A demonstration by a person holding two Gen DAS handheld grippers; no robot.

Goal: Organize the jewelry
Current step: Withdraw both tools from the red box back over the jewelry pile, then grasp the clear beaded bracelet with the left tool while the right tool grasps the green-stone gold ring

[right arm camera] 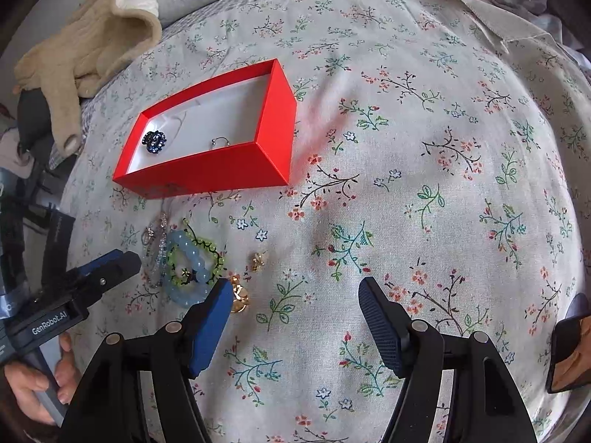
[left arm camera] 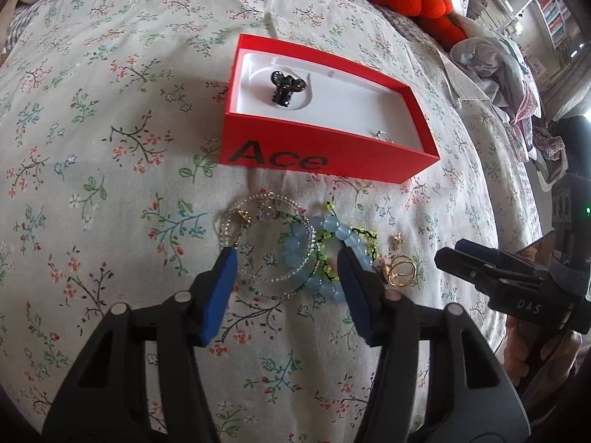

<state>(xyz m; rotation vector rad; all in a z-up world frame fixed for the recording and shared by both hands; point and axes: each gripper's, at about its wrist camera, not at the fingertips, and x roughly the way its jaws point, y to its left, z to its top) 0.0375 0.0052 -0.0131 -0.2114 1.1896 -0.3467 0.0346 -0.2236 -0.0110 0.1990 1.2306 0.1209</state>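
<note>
Quickly, near to far:
left gripper [left arm camera: 286,258]: mine, pointing steeply down over the bracelet pile; jaws apart, blue pads on either side of the pile, not pressing anything I can see.
right gripper [right arm camera: 295,289]: mine, jaws spread wide over bare cloth, nothing between them; left pad tip just beside the gold pieces.
hand [right arm camera: 35,380]: my left one, wrapped on the left gripper's handle, low left in the right wrist view.
bedspread [left arm camera: 110,147]: pale floral cloth, everything lies on it.
clear bead bracelets [left arm camera: 258,243]: thin loops, overlapping, left part of the pile, between my left pads.
blue bead bracelet [left arm camera: 332,229]: chunky pale blue beads, overlaps the clear loops; right pad sits over its edge.
green bracelet [right arm camera: 199,254]: yellow-green with black thread, tangled with the blue one.
gold rings [left arm camera: 400,269]: small gold cluster just right of the pile, loose on cloth.
gold earring [left arm camera: 398,240]: tiny piece just beyond the rings, apart from them.
red box [left arm camera: 332,164]: open, "Ace" on near wall, white liner, beyond the pile, not touching it.
black hair clip [left arm camera: 287,86]: inside box, in round recess at the far left end.
silver ring [left arm camera: 382,134]: inside box, near right corner.
beige garment [right arm camera: 85,48]: crumpled, far left edge of bed.
orange plush [left arm camera: 417,0]: far right, beside heaped clothes [left arm camera: 495,70].
</note>
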